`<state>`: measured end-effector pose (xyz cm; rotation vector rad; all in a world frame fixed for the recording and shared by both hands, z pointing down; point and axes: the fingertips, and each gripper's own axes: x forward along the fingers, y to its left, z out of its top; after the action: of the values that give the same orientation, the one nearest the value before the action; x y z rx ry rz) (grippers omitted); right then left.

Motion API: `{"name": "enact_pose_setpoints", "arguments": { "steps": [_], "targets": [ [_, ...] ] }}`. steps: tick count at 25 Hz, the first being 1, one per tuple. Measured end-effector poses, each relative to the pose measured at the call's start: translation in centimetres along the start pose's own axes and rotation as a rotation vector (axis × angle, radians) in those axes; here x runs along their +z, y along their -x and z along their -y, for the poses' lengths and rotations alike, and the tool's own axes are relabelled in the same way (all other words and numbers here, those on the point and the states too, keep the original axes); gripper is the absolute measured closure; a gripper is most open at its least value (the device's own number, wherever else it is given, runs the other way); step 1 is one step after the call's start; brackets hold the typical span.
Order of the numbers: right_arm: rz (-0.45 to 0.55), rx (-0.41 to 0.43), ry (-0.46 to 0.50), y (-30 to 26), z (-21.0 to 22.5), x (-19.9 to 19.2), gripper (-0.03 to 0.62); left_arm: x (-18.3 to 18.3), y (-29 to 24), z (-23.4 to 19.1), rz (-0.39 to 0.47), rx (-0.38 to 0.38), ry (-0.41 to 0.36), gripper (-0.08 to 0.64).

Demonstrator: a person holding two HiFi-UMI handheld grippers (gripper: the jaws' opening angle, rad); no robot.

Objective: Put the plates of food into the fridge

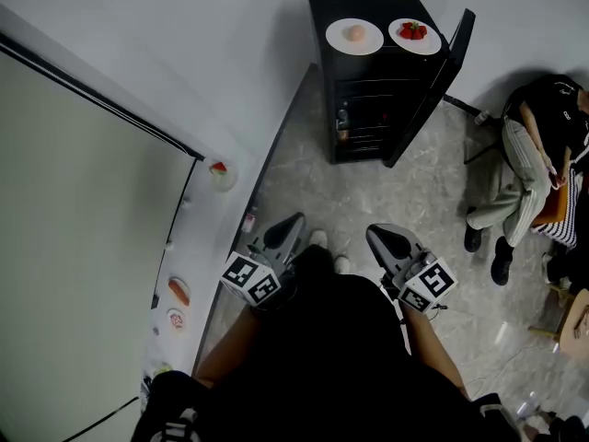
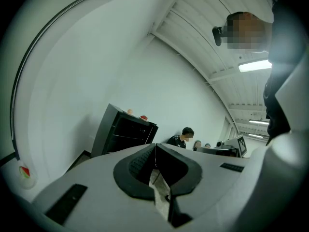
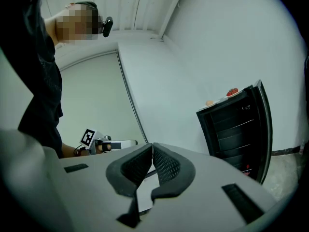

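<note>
The black fridge (image 1: pixel 373 90) stands at the far wall with its door (image 1: pixel 433 86) swung open. On its top sit two white plates: one with a peach-coloured food (image 1: pixel 354 36), one with red strawberries (image 1: pixel 414 34). My left gripper (image 1: pixel 294 219) and right gripper (image 1: pixel 375 233) hover close to my body over the floor, well short of the fridge, both shut and empty. In the left gripper view the jaws (image 2: pixel 155 147) meet, with the fridge (image 2: pixel 123 132) far ahead. The right gripper (image 3: pixel 152 147) is likewise shut, with the fridge (image 3: pixel 236 129) off to the right.
A white ledge (image 1: pixel 198 247) along the left wall carries more plates of food, one with red fruit (image 1: pixel 221 173) and one with a sausage (image 1: pixel 179 291). A person (image 1: pixel 538 164) sits on a chair to the right of the fridge. Grey marble floor (image 1: pixel 368 191) lies between me and the fridge.
</note>
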<state>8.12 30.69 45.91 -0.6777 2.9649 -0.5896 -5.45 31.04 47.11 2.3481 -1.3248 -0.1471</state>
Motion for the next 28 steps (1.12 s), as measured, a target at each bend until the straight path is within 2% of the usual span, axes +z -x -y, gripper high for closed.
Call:
{"name": "enact_pose_setpoints", "arguments": {
  "steps": [5,12,19,28],
  "targets": [
    [0.002,-0.008,-0.055,-0.1,1.7,-0.1,0.566,0.3,-1.1,-0.5,0.010,0.014,-0.015,0.537],
    [0.012,-0.015,-0.066,-0.6,3.4,1.0,0.566,1.0,-2.8,-1.4,0.011,0.022,-0.028,0.537],
    [0.010,-0.028,-0.035,-3.3,5.0,1.7,0.566,1.4,-5.4,-3.9,-0.006,-0.007,-0.026,0.537],
    [-0.008,-0.062,-0.069,-7.8,9.9,3.3,0.566,4.1,-10.6,-8.2,-0.019,-0.048,-0.006,0.537]
  ]
}}
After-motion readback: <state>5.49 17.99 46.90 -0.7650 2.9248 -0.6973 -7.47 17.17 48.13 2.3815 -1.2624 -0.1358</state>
